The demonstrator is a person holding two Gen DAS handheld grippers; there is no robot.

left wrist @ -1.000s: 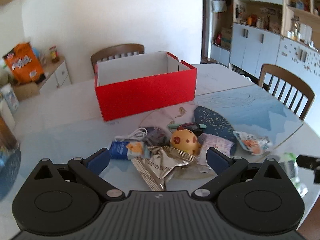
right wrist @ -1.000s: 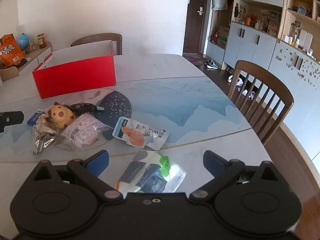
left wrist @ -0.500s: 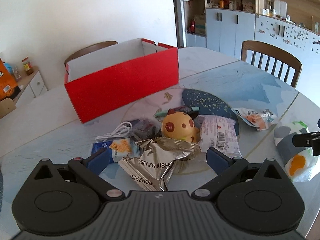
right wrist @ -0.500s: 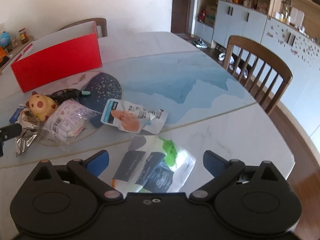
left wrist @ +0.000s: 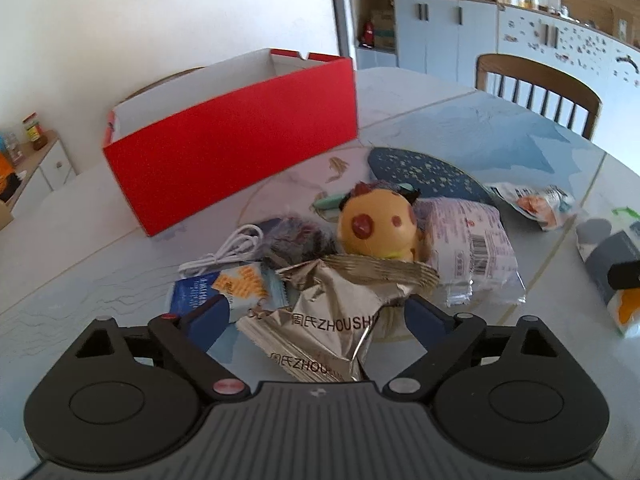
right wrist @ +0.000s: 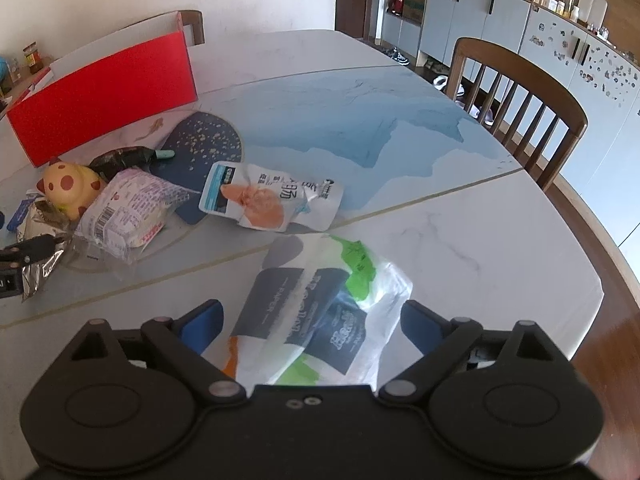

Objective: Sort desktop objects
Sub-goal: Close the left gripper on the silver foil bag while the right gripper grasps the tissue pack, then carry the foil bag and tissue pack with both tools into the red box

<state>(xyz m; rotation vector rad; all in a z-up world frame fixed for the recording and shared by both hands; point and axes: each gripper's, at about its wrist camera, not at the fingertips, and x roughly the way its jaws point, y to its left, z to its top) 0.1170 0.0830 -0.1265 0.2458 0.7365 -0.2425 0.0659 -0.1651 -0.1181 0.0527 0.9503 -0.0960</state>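
The left gripper (left wrist: 316, 314), jaws closing, straddles a crumpled silver snack bag (left wrist: 320, 320) untouched. The right gripper (right wrist: 310, 322), also closing, straddles a tissue pack (right wrist: 316, 312) whose long axis runs away from it.

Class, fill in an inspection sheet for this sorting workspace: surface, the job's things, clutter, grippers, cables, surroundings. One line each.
Surface: round table, marble-look with a blue pattern.
Job's things: open red box; silver foil packet; tissue pack; yellow spotted toy; pink-print bag; fish-print pouch; blue cracker packet.
Clutter: the small things lie heaped and overlapping in front of the box.
Grippers: left gripper closing, foil packet between the jaws, pads not yet pressing; right gripper closing around the tissue pack, likewise.
Cables: white cable coiled beside the toy.
Surroundings: wooden chair; blue-grey cabinets.
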